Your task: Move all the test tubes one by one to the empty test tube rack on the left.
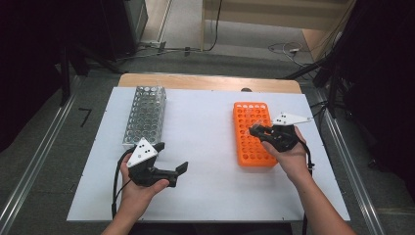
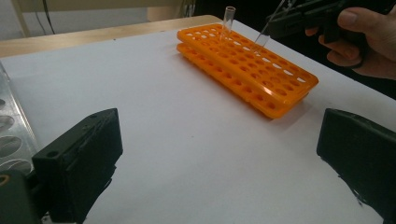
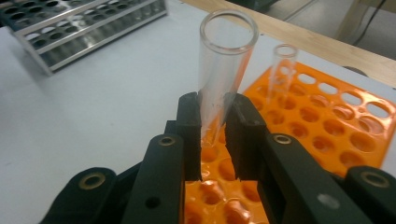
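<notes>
Tube (image 3: 223, 70) clamped upright between right hand-held gripper (image 3: 215, 122) jaws, above orange rack (image 3: 327, 116).

Clear glossy glass tube (image 3: 223, 70); matt orange plastic rack (image 1: 251, 133); shiny perforated metal rack (image 1: 145, 115).

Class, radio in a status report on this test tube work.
Right hand-held gripper shut on glass tube over orange rack. Left hand-held gripper open, idle. One tube racked nearby.

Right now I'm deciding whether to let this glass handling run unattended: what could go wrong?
The right gripper pinches a clear tube low on its length, tilted; it might slip or crack. A second tube stands in the orange rack close by and could be knocked.
</notes>
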{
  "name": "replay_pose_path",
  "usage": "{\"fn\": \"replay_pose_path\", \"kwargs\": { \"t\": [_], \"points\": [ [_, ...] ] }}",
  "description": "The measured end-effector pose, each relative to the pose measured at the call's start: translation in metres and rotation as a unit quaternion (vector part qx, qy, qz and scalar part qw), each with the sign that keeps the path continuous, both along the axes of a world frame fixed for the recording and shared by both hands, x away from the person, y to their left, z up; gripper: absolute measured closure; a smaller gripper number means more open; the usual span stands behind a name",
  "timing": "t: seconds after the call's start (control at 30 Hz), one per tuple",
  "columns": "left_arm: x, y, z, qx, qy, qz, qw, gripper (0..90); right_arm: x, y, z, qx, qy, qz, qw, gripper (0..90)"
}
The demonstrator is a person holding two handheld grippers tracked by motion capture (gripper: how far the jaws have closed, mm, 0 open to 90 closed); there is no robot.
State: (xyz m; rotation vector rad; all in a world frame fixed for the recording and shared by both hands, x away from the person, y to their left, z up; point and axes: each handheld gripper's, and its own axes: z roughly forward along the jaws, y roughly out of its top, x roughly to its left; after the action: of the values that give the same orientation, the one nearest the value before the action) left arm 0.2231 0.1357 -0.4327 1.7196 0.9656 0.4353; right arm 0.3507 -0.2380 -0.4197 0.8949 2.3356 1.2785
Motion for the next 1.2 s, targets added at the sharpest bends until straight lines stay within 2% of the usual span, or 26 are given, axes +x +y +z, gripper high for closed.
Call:
{"fn": "replay_pose_path", "kwargs": {
  "t": [0.23,0.53,0.93,1.2],
  "points": [
    [-0.002,-0.006,0.002,0.002,-0.004,-0.012,0.9999,0.0,-0.022,0.012,-0.001,-0.005,0.002,0.032,0.9995,74.3],
    [-0.004,-0.016,0.005,0.002,-0.008,-0.029,0.9996,0.4,-0.049,0.026,-0.008,0.001,0.006,0.069,0.9976,74.3],
    [-0.007,-0.03,0.008,0.001,-0.012,-0.054,0.9985,2.5,-0.077,0.057,-0.022,-0.016,0.018,0.124,0.992,74.3],
    [-0.008,-0.042,0.01,-0.01,-0.009,-0.084,0.9964,10.4,-0.086,0.074,-0.025,-0.024,0.017,0.15,0.9882,74.3]
  ]
}}
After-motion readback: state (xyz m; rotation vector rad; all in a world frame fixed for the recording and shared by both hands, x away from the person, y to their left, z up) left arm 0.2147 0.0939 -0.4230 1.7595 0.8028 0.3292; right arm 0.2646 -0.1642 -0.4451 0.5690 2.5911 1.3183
